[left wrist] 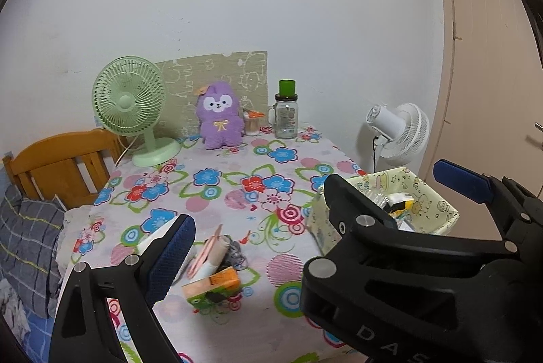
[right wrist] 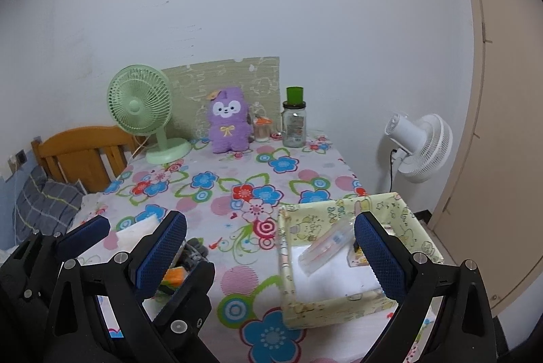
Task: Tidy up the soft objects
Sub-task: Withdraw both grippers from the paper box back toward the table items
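Note:
A pile of small soft items [left wrist: 217,264], with a pink-white roll, grey fabric and an orange-green piece, lies on the flowered tablecloth [left wrist: 237,166] near the front. It shows partly in the right wrist view [right wrist: 183,268], behind the left gripper. A pale yellow fabric basket [right wrist: 339,261] stands front right, holding a clear packet and small items; it also shows in the left wrist view [left wrist: 424,203]. My left gripper [left wrist: 312,220] is open and empty above the pile. My right gripper [right wrist: 271,254] is open and empty at the basket's near left. A purple plush [left wrist: 220,116] sits at the back.
A green desk fan [left wrist: 130,105], a glass jar with green lid [left wrist: 286,115] and a small cup of sticks [left wrist: 253,122] stand at the back. A white fan [left wrist: 400,132] stands off the table's right. A wooden bed frame [left wrist: 57,162] and bedding lie left.

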`<state>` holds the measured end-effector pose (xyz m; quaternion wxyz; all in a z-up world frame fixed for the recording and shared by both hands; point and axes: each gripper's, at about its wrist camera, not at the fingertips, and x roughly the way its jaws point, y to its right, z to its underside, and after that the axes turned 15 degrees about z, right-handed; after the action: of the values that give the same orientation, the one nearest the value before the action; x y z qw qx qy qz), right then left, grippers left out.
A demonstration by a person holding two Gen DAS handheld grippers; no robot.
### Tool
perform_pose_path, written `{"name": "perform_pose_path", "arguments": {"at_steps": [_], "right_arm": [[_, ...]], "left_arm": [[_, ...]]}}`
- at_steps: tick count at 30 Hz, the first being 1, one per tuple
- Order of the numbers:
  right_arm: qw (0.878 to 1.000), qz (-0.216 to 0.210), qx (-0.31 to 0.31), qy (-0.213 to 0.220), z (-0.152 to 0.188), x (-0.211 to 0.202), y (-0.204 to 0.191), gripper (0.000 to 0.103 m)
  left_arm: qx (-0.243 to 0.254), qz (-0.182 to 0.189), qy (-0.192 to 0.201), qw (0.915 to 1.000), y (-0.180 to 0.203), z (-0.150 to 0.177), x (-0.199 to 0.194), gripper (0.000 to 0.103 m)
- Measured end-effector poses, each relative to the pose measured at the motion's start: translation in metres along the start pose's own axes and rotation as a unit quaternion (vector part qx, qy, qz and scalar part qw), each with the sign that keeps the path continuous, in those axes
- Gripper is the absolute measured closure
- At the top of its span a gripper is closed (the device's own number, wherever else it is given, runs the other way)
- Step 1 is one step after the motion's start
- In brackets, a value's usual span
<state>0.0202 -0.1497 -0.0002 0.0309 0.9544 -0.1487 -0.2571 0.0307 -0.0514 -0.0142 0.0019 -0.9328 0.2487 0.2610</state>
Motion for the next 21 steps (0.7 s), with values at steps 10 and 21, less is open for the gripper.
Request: {"name": "perform_pose_path", "arguments": {"at_steps": [10,21], "right_arm": [[1.0,-0.018,-0.016,0.003,0.01,-0.002,-0.033,0.002],[0.998,-0.054,-0.022,-0.017,0.026,0.015,-0.072,0.002]], "left_arm": [[-0.013,-0.013,-0.003,0.9998,-0.031,0.012,-0.003,0.007],[-0.037,-0.041,-0.015,0.9984,-0.073,0.03,0.0,0.007]]}}
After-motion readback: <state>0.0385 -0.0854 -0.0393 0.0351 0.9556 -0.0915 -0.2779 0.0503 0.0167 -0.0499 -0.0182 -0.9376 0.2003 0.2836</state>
